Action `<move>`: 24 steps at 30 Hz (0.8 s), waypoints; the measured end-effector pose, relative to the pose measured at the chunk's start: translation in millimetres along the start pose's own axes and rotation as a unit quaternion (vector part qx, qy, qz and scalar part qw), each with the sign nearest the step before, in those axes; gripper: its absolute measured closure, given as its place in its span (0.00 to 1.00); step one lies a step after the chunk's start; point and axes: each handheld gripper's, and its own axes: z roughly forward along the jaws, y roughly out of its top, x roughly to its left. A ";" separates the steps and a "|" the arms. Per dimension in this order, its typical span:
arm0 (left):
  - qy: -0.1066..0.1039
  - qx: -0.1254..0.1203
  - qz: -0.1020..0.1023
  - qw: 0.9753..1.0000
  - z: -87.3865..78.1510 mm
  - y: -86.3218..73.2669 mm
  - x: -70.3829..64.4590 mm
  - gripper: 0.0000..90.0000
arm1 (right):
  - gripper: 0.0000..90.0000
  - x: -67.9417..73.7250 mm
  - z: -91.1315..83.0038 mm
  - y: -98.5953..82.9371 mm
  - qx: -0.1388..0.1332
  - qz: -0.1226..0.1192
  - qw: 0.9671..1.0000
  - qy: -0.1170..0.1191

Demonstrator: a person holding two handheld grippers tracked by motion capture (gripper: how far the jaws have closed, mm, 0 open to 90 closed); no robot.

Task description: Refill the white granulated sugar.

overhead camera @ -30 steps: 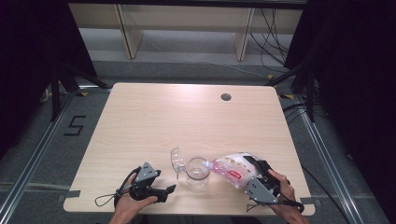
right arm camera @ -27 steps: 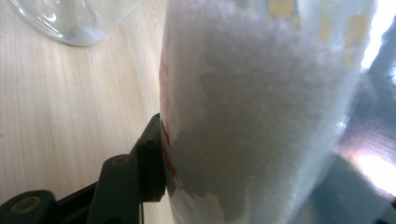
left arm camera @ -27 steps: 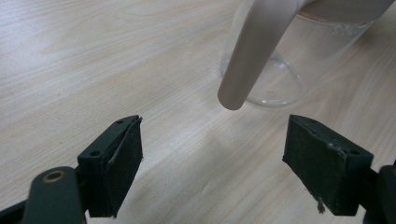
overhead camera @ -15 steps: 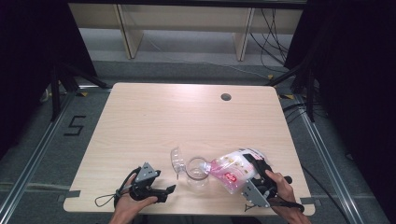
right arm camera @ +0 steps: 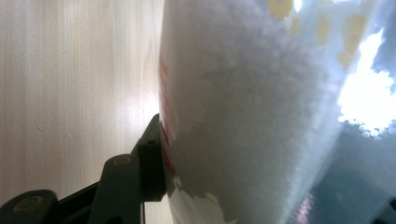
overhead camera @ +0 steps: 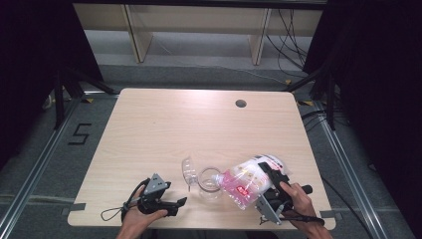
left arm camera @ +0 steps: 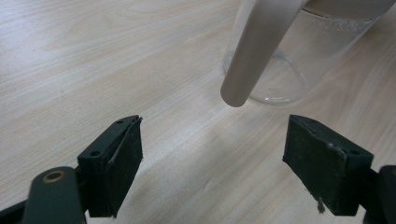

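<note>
Right gripper (overhead camera: 271,186) pinching bag (overhead camera: 246,180), tilted, mouth over jar (overhead camera: 210,182) near counter (overhead camera: 199,129) front edge. Left gripper (overhead camera: 169,204) spread, idle. Pouring apparently barely begun; jar looks empty.

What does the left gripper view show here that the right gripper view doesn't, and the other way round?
Left gripper view: the left gripper with its jaws wide apart and nothing between them, aimed at the base of a clear glass jar, with a pale handle-like bar hanging in front of it.

Right gripper view: a plastic bag of white granules pressed against a black jaw, close up.

Both: the light wooden table.
</note>
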 end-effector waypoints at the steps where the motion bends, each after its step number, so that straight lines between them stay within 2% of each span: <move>1: 0.000 -0.002 0.001 1.000 0.2 -0.4 -0.3 0.21 | 0.54 0.0 0.0 0.0 0.000 0.000 1.000 0.000; 5: 0.000 0.000 -0.001 1.000 0.3 0.2 -0.2 0.21 | 0.54 -0.8 -0.5 0.5 0.008 -0.012 1.000 -0.008; 6: 0.004 -0.002 0.001 1.000 1.3 -0.3 -0.1 0.21 | 0.54 -6.3 0.0 1.8 -0.001 -0.058 0.998 -0.012; 7: 0.004 -0.002 0.001 1.000 1.3 -0.3 -0.1 0.21 | 0.54 -6.3 0.0 1.8 -0.001 -0.058 0.998 -0.012; 9: -0.001 -0.004 0.001 1.000 1.2 -0.2 -0.7 0.21 | 0.54 -3.5 -0.1 0.8 0.006 -0.033 0.999 -0.010; 10: 0.000 -0.005 -0.001 1.000 1.5 -0.2 -1.0 0.21 | 0.54 -2.1 0.0 0.6 0.011 -0.033 0.999 -0.013; 11: 0.004 -0.003 0.001 1.000 1.6 -0.4 -0.3 0.21 | 0.54 -5.3 0.3 1.7 0.006 -0.062 0.998 -0.015; 13: -0.001 -0.004 0.000 1.000 1.0 -0.3 -0.6 0.21 | 0.54 -4.7 0.6 1.8 0.009 -0.067 0.998 -0.016; 14: -0.001 -0.003 0.002 1.000 0.6 -0.2 0.0 0.21 | 0.54 -2.4 0.1 1.8 0.013 -0.056 0.998 -0.018; 15: -0.001 -0.003 0.002 1.000 0.6 -0.2 0.0 0.21 | 0.54 -2.4 0.1 1.8 0.013 -0.056 0.998 -0.018; 16: -0.001 -0.003 0.002 1.000 0.7 -0.3 -0.1 0.21 | 0.54 -3.4 0.2 1.9 0.010 -0.063 0.998 -0.018; 17: 0.002 -0.004 0.000 1.000 1.2 -0.4 -0.3 0.21 | 0.54 -5.9 1.0 2.9 0.003 -0.083 0.996 -0.021; 18: 0.004 -0.002 0.001 1.000 1.0 -0.3 0.1 0.21 | 0.54 -6.6 1.2 3.4 0.001 -0.088 0.996 -0.023; 19: 0.004 -0.003 0.001 1.000 1.0 -0.2 0.1 0.21 | 0.54 -2.4 -0.7 2.8 0.016 -0.058 0.998 -0.022; 20: 0.004 -0.002 0.001 1.000 1.0 -0.2 0.1 0.21 | 0.55 -2.8 -1.5 3.4 0.016 -0.064 0.998 -0.026; 21: 0.004 -0.002 0.001 1.000 1.1 -0.3 0.0 0.21 | 0.55 -5.2 -2.0 4.7 0.016 -0.085 0.996 -0.027; 24: 0.004 -0.002 0.001 1.000 1.1 -0.3 0.0 0.21 | 0.55 -1.8 -2.2 3.7 0.020 -0.073 0.997 -0.033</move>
